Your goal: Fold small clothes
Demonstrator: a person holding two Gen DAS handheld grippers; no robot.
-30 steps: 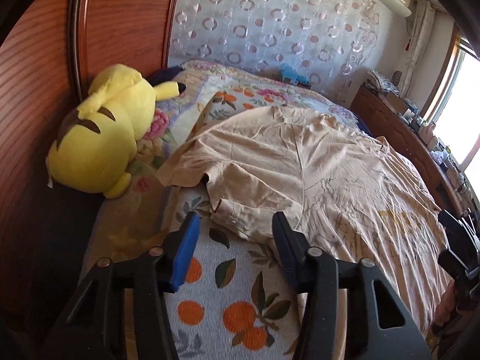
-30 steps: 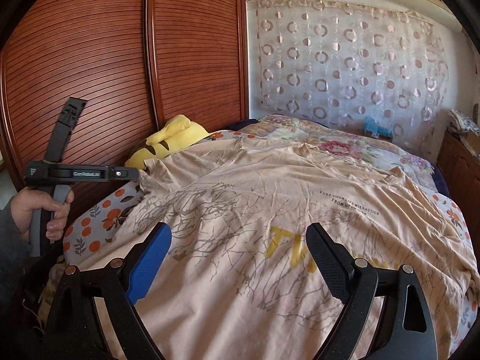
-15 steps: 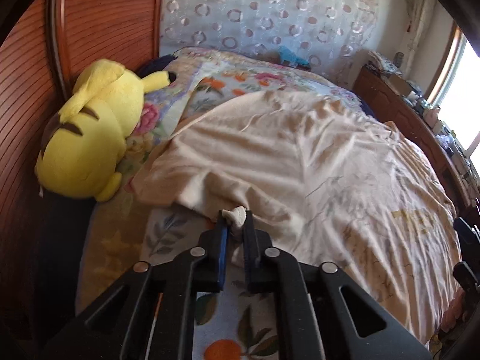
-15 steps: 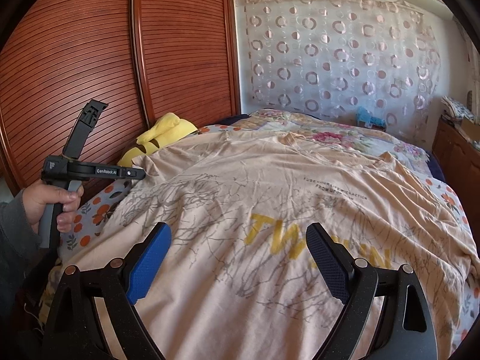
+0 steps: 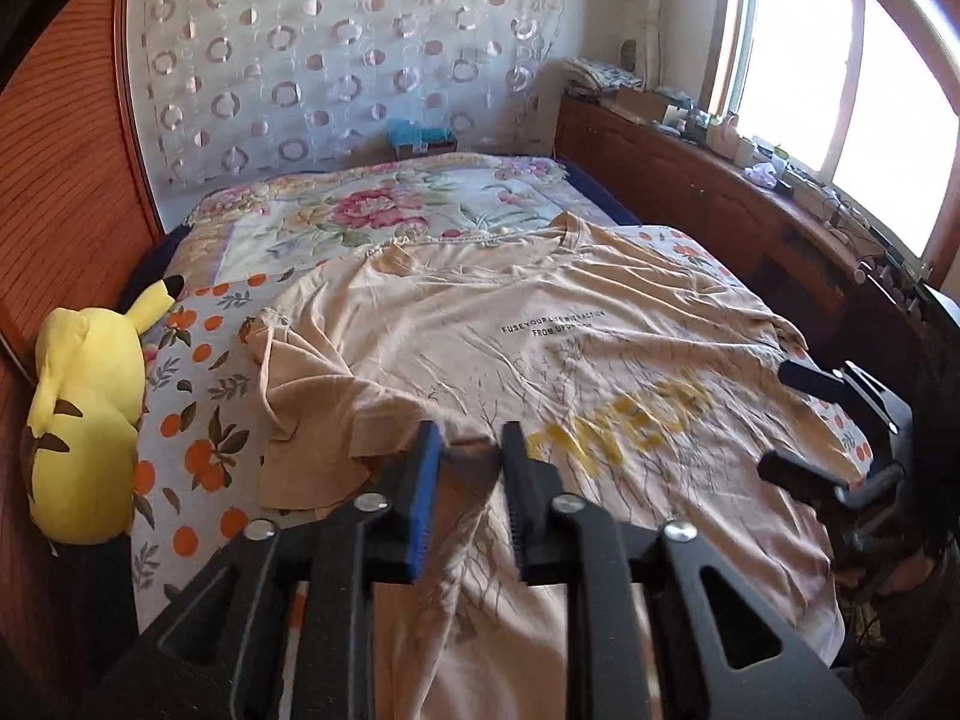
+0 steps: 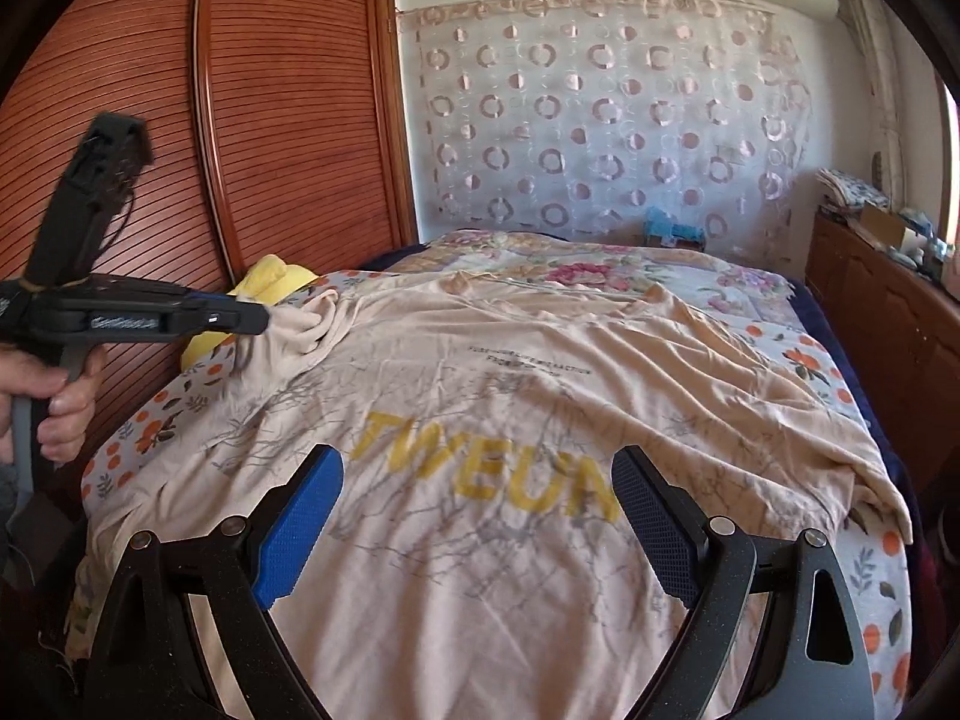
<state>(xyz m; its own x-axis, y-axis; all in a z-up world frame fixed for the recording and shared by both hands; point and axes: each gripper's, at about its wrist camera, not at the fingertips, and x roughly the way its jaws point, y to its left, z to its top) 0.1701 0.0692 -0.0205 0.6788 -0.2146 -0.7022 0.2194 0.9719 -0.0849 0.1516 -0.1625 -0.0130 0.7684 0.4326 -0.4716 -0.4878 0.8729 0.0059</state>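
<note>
A beige T-shirt [image 5: 540, 348] with yellow letters and grey branch print lies spread on the bed; it also shows in the right wrist view [image 6: 510, 420]. My left gripper [image 5: 468, 450] has let its jaws part a little, with the folded-in left sleeve [image 5: 318, 420] lying just ahead of the fingertips. In the right wrist view the left gripper [image 6: 258, 319] is at the bunched sleeve. My right gripper [image 6: 474, 516] is open and empty above the shirt's lower part; it also appears in the left wrist view [image 5: 840, 426].
A yellow plush toy [image 5: 84, 420] lies at the bed's left edge by the wooden wardrobe doors [image 6: 240, 120]. A wooden cabinet [image 5: 750, 216] with small items runs along the right under the window. A patterned curtain [image 5: 336, 60] hangs behind the bed.
My left gripper shut on the left sleeve, carried it up and inward over the shirt, and its jaws have now parted slightly. The right gripper stayed open over the shirt.
</note>
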